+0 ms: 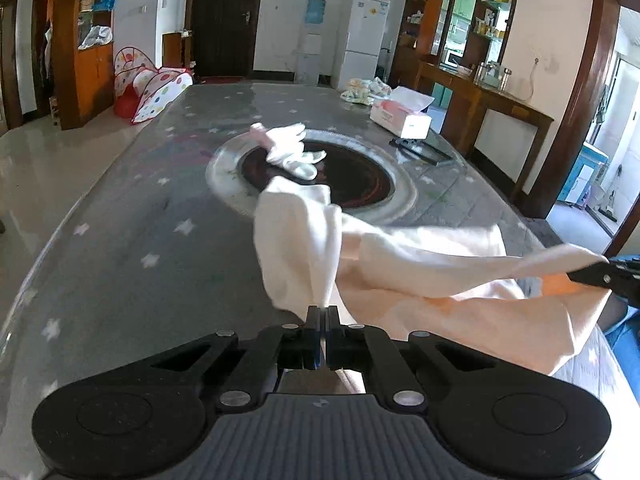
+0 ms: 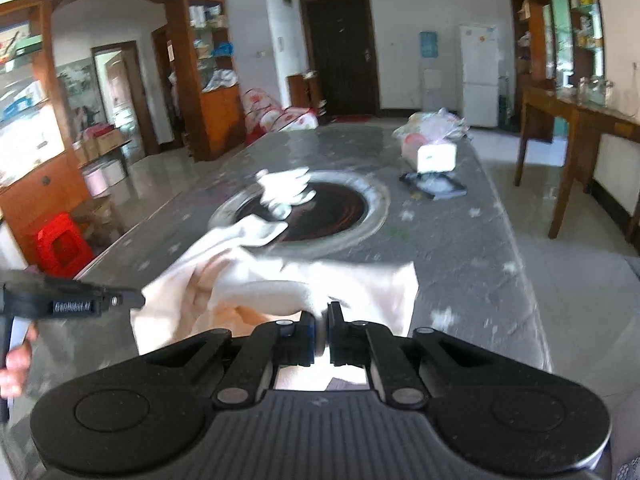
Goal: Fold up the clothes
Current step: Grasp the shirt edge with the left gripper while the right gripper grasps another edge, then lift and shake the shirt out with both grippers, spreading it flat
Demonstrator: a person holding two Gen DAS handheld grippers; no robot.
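Both grippers — left (image 1: 322, 312), right (image 2: 321, 322) — clenched on cloth (image 1: 420, 256), lifting near burner (image 1: 344, 184) — next, fold it over.

Garment (image 1: 420, 264) lies on table (image 1: 120, 240), before gloves (image 1: 294, 152).

The garment (image 1: 420, 264) is soft, matt cream cloth that creases into loose folds, and the gloves (image 1: 294, 152) beyond it appear to be a similar matt white fabric. The table (image 1: 132, 216) carries a smooth grey covering with a glossy sheen and printed pale stars, and its round inset (image 1: 352, 188) has a bright metallic ring around a dark, shiny centre. Both the left gripper (image 1: 322, 314) and the right gripper (image 2: 321, 314) are matt black plastic with small bare-metal pivot pins (the base of each is finely ribbed); the tissue box (image 1: 402, 114) looks like printed card, and the side table (image 1: 500, 100) is varnished brown wood.
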